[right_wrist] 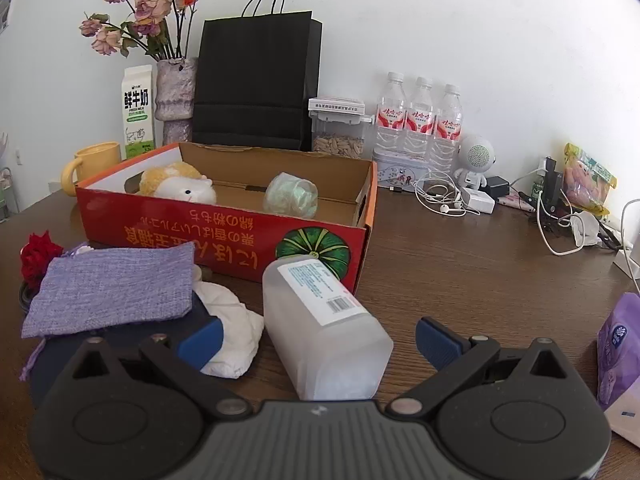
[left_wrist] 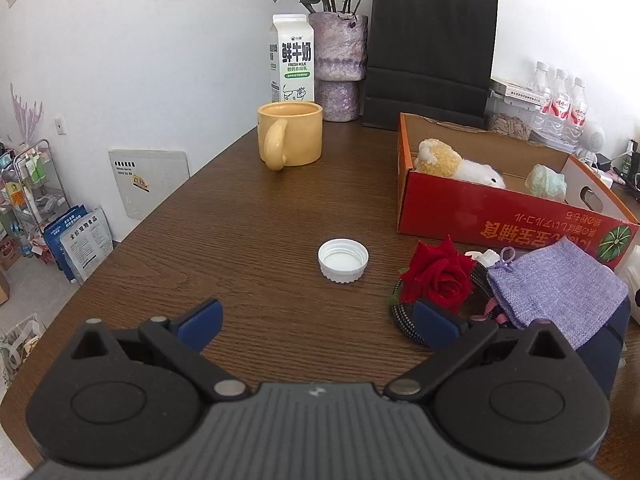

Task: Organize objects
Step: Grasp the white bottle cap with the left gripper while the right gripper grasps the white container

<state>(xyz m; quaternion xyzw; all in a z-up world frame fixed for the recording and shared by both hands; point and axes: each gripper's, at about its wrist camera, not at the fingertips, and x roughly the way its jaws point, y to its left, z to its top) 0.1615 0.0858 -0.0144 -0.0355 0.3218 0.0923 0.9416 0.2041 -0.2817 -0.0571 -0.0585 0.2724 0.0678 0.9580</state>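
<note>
Both grippers, left (left_wrist: 318, 322) and right (right_wrist: 318, 340), wide, empty: your frosted bottle (right_wrist: 324, 328), lying flat, may roll if pinched off-centre.

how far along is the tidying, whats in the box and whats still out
Done: a plush toy and a pale green bundle lie in the red box. In hand: nothing; left gripper and right gripper are both open. Left: white cap, rose, purple pouch, frosted bottle.
</note>
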